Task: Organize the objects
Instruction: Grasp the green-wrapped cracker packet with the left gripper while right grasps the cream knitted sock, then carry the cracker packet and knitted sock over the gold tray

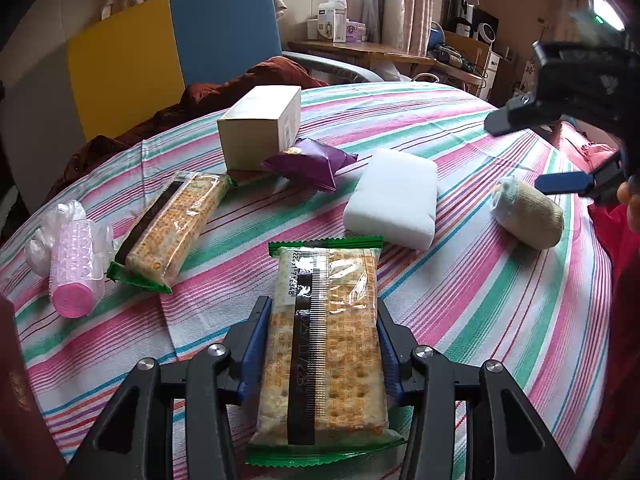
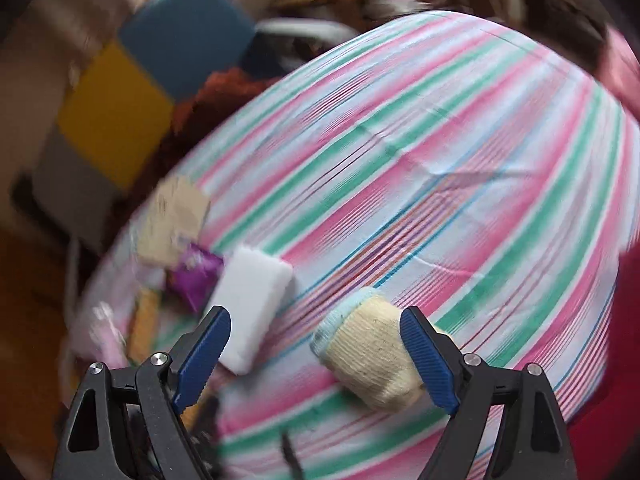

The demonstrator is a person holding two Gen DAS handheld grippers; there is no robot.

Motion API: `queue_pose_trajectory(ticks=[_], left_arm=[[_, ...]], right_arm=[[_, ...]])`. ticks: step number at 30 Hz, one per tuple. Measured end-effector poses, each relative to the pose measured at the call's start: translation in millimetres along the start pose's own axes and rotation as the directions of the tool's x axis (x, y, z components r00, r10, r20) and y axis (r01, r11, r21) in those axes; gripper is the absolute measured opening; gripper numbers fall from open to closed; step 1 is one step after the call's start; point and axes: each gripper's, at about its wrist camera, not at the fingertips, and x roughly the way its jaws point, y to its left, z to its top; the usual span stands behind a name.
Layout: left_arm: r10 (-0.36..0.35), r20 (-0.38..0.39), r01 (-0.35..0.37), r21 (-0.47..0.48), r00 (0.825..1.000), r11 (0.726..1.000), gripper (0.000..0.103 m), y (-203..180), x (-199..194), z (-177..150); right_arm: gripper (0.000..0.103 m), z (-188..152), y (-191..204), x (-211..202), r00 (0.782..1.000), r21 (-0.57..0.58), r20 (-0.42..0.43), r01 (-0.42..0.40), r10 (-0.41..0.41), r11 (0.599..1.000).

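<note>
My left gripper [image 1: 322, 308] is shut on a green-edged cracker packet [image 1: 324, 360], its blue pads pressing both long sides just above the striped tablecloth [image 1: 480, 300]. A second cracker packet [image 1: 172, 224] lies to the left. My right gripper [image 1: 532, 152] hangs open over a rolled beige sock [image 1: 532, 212]. In the blurred right wrist view the sock [image 2: 368, 356] sits between the wide-apart fingers of the right gripper [image 2: 314, 314], close to the right pad, and nothing is gripped. A white block [image 1: 394, 196] [image 2: 252, 308] lies in the middle.
A cream box [image 1: 260, 126], a purple snack packet [image 1: 312, 162] and a pink roller in clear plastic [image 1: 74, 260] lie on the cloth. A blue and yellow chair [image 1: 172, 48] with brown fabric [image 1: 248, 84] stands behind. Red fabric [image 1: 612, 240] borders the right edge.
</note>
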Motion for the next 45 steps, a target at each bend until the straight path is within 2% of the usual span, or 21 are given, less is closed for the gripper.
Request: queue_pose_trajectory(ticks=[1, 3, 4, 6, 11, 12, 13, 14, 18, 20, 23, 28, 34, 37, 41, 45], left_arm=[[-0.001, 0.001, 0.001, -0.001, 1.000, 1.000, 0.049, 0, 0, 0], [-0.005, 0.001, 0.005, -0.004, 1.000, 1.000, 0.049, 1, 0, 1], [-0.004, 0.001, 0.004, -0.004, 1.000, 1.000, 0.049, 1, 0, 1], [-0.003, 0.001, 0.003, -0.003, 1.000, 1.000, 0.049, 1, 0, 1], [-0.010, 0.002, 0.010, -0.008, 1.000, 1.000, 0.049, 2, 0, 1], [-0.011, 0.002, 0.011, -0.008, 1.000, 1.000, 0.049, 2, 0, 1], [-0.011, 0.002, 0.011, -0.008, 1.000, 1.000, 0.049, 2, 0, 1], [-0.010, 0.002, 0.010, -0.007, 1.000, 1.000, 0.049, 2, 0, 1], [-0.007, 0.003, 0.007, -0.006, 1.000, 1.000, 0.049, 2, -1, 1], [-0.006, 0.003, 0.006, -0.004, 1.000, 1.000, 0.049, 2, -1, 1], [0.004, 0.004, -0.004, 0.001, 1.000, 1.000, 0.047, 1, -3, 0], [0.027, 0.000, -0.027, -0.001, 1.000, 1.000, 0.045, -1, -10, -5], [0.015, -0.016, -0.016, -0.061, 1.000, 0.998, 0.045, 4, -26, -17], [-0.023, -0.023, 0.021, -0.096, 0.999, 0.995, 0.045, 5, -41, -25], [-0.022, 0.006, 0.022, -0.108, 1.000, 0.994, 0.045, 5, -64, -30], [0.018, 0.064, -0.010, -0.126, 0.998, 0.992, 0.045, 13, -100, -30]], right_arm=[[0.088, 3, 4, 1, 0.999, -0.045, -0.024, 0.030, -0.031, 0.999], [0.088, 9, 15, 5, 0.986, -0.209, -0.077, 0.128, -0.146, 0.970], [0.088, 10, 17, 6, 0.982, -0.251, -0.083, 0.144, -0.170, 0.957], [0.088, 9, 21, 13, 0.970, -0.359, -0.132, 0.147, -0.206, 0.922], [0.085, 0, 22, 41, 0.940, -0.462, -0.206, 0.151, -0.271, 0.874], [0.070, -2, 20, 47, 0.930, -0.462, -0.235, 0.148, -0.282, 0.874], [0.063, -2, 19, 51, 0.919, -0.467, -0.242, 0.170, -0.310, 0.868], [0.063, -2, 19, 50, 0.919, -0.471, -0.231, 0.181, -0.320, 0.863], [0.060, -7, 20, 41, 0.938, -0.469, -0.233, 0.125, -0.258, 0.874], [0.060, -10, 19, 37, 0.948, -0.437, -0.254, 0.067, -0.194, 0.897], [0.061, -17, 16, 39, 0.938, -0.367, -0.338, -0.053, -0.080, 0.929], [0.061, -19, 15, 31, 0.946, -0.374, -0.315, -0.055, -0.072, 0.926], [0.061, -15, 4, 24, 0.954, -0.338, -0.298, -0.067, -0.039, 0.939], [0.061, -12, -1, 19, 0.960, -0.320, -0.278, -0.062, -0.031, 0.945], [0.061, -11, -6, 11, 0.968, -0.308, -0.250, -0.051, -0.029, 0.950], [0.061, -20, -1, 0, 0.978, -0.326, -0.206, -0.026, -0.045, 0.945]])
